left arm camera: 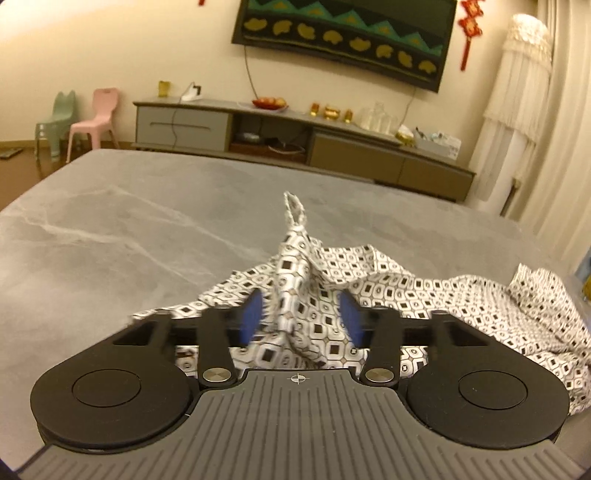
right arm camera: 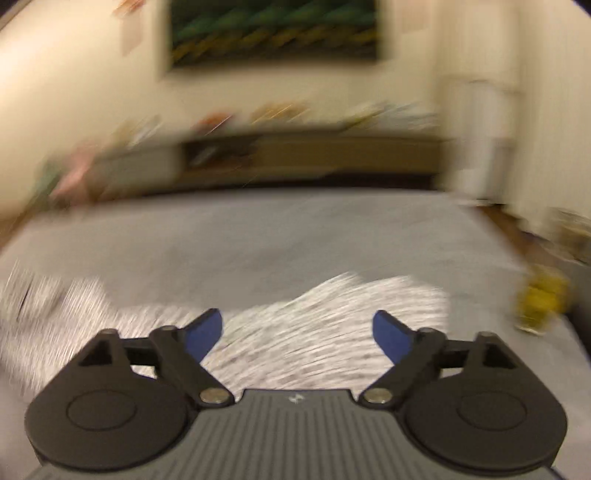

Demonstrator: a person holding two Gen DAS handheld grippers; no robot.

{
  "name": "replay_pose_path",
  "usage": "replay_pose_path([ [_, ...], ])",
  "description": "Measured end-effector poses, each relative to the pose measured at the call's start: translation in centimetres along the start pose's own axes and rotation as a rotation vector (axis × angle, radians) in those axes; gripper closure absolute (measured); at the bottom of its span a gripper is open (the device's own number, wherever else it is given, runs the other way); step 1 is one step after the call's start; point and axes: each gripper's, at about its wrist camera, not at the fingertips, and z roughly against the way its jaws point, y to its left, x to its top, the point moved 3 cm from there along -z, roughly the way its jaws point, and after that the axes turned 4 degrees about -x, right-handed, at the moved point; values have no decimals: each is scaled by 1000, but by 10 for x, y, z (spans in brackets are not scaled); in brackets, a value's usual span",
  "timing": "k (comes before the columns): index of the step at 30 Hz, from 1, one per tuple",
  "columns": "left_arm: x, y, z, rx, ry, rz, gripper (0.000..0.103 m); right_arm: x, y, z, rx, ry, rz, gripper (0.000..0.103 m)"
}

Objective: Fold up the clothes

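Light: warm, dim, yellowish indoor cast, soft with faint shadows | Left wrist view: mostly sharp, slight smear on the blue pads [left arm camera: 252, 317], fisheye bends the table [left arm camera: 110, 229] edge, dark corners | Right wrist view: heavy motion blur, patterned cloth [right arm camera: 314, 332] streaks, wall smeared

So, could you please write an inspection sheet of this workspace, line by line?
Surface: grey marbled table, mostly bare.
Job's things: patterned garment, crumpled, unfolded, one peak standing up.
Clutter: yellow object at the table's right edge, blurred.
Grippers: left gripper part open, fabric bunched between its pads, grip unclear; right gripper open over the garment, holding nothing.
Cables: one hangs from the wall screen to the cabinet.
Surroundings: pink chair, green chair, curtains.
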Motion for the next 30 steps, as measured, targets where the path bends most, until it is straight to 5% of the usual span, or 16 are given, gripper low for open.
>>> replay_pose_path([
  [2,11,7,0,24,-14,14,68,-5,13,-41,-33,91,88,23],
  [3,17,11,0,38,-24,24,103,-7,16,-59,-59,139,118,62],
  [4,23,16,1,52,-33,34,103,-9,14,-72,-66,182,130,103],
  [7,41,29,3,94,-62,63,103,6,-7,-52,-100,74,81,103],
  [10,64,54,28,156,-135,132,103,22,-47,27,-93,-153,-123,103],
  [12,82,77,56,207,-204,197,103,13,-81,68,-102,-231,-267,103],
  [19,77,102,65,243,-167,251,103,-63,-135,46,-107,19,-364,102],
  [23,72,115,68,261,-140,278,103,-54,-132,45,-93,-7,-338,102],
  [26,83,114,70,243,-148,233,103,-36,-114,33,-67,-12,-266,74],
  [27,85,112,71,241,-151,214,103,-31,-97,31,-65,-19,-244,51],
  [28,82,109,75,247,-155,200,103,-30,-92,20,-71,-19,-223,38],
  [29,82,107,77,262,-162,187,95,-25,-90,9,-77,-4,-210,37],
  [30,82,105,80,272,-167,175,76,-20,-87,-2,-79,15,-198,35],
])
